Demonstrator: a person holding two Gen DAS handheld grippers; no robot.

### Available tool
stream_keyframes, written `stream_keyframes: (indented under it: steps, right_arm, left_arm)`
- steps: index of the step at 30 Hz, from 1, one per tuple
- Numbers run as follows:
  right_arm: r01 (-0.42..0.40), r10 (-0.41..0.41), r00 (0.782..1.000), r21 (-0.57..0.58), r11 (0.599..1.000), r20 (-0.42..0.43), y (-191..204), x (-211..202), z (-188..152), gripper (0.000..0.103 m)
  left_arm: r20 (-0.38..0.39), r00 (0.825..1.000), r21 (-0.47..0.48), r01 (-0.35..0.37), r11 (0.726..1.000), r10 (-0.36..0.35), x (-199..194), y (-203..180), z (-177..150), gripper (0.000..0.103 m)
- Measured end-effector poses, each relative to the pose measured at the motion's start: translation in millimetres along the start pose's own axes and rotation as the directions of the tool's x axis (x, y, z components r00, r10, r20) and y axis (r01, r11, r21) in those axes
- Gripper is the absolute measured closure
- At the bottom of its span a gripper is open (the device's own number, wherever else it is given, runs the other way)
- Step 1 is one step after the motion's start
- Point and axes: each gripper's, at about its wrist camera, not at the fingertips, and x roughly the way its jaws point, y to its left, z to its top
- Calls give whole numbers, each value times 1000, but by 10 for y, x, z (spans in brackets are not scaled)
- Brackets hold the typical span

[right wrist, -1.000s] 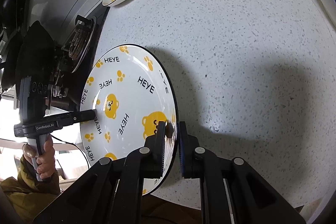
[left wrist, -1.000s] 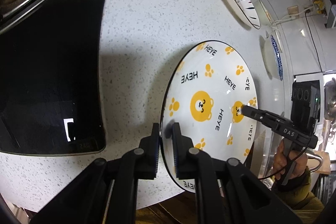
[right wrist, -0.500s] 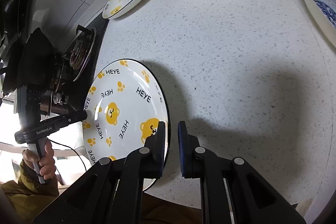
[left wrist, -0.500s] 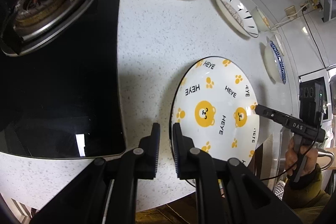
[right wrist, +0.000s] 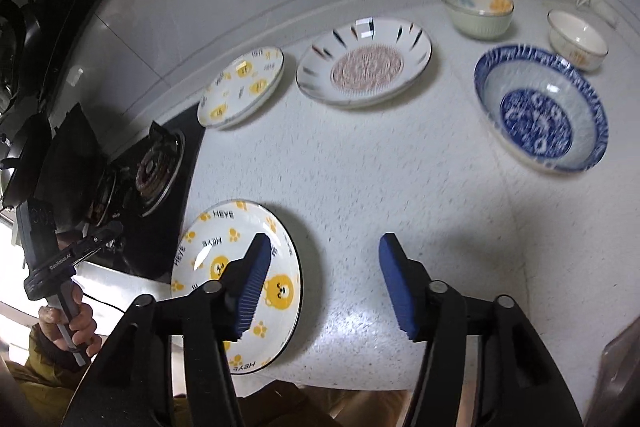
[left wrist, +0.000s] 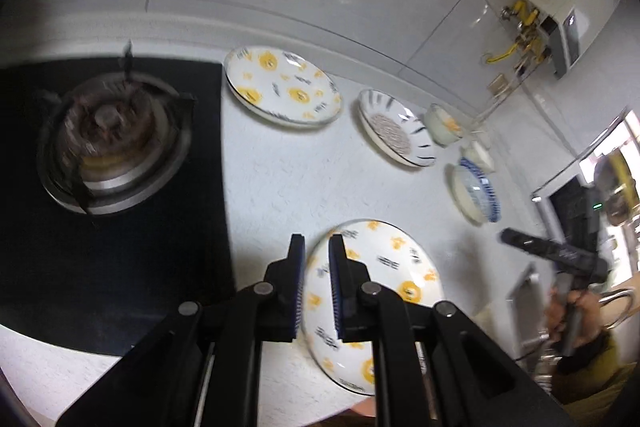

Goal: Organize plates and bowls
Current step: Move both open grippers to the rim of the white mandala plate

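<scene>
Now bear plate (right wrist: 224, 267): white w/ yellow bears, paws, black "HEYE" txt.

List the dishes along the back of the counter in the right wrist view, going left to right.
Bear-print plate → striped plate with the patterned centre → pale green bowl → small white bowl. The big blue-and-white bowl sits in front of those two bowls, so it is left out of the row.

My left claw (left wrist: 316, 251) covers the near plate's (left wrist: 384, 267) left rim, so I can't tell if anything is pinched. The burner (left wrist: 108, 139) is smeared with blur. My right claw (right wrist: 320, 263) hides that plate's middle.
</scene>
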Motion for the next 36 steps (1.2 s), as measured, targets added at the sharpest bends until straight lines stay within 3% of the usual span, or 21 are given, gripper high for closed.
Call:
stream_keyframes:
  steps: [4, 6, 7, 8, 11, 12, 19, 22, 27, 36]
  right_arm:
    - [4, -3, 1000, -29, 1000, 23, -40, -95, 130, 48]
    - [-2, 3, 1000, -40, 999, 23, -89, -109, 208, 46]
    - [-10, 10, 1000, -46, 999, 21, -117, -107, 256, 45]
    - [-13, 14, 1000, -55, 998, 20, -140, -105, 295, 45]
    - [-26, 28, 999, -77, 997, 22, -234, -95, 424, 41]
    - [-33, 35, 999, -84, 996, 23, -272, -77, 483, 41]
    - [-67, 70, 997, -123, 990, 22, -446, 56, 898, 39]
    - [-86, 90, 996, -138, 987, 26, -486, 140, 1111, 32]
    - [-165, 164, 986, -116, 979, -24, -594, 438, 1463, 27]
    - [-110, 102, 987, -57, 992, -121, -908, 1094, 1925, 21]
  left_arm:
    - [29, 1000, 57, 1, 998, -2, -43, -197, 152, 91]
    - [51, 998, 82, -37, 996, 33, -50, -332, 203, 90]
    - [60, 997, 91, -54, 994, 49, -54, -393, 222, 74]
    - [72, 995, 99, -74, 992, 67, -58, -461, 251, 51]
    - [80, 992, 109, -107, 988, 99, -19, -624, 320, 16]
    - [78, 991, 106, -115, 988, 107, 10, -667, 354, 13]
    - [31, 991, 74, -132, 988, 130, 358, -894, 566, 12]
    - [-2, 991, 72, -132, 989, 133, 613, -1047, 712, 12]
    - [-76, 996, 41, -43, 998, 46, 1081, -1233, 953, 12]
    - [-196, 980, -86, 12, 996, -28, 2088, -1207, 1294, 12]
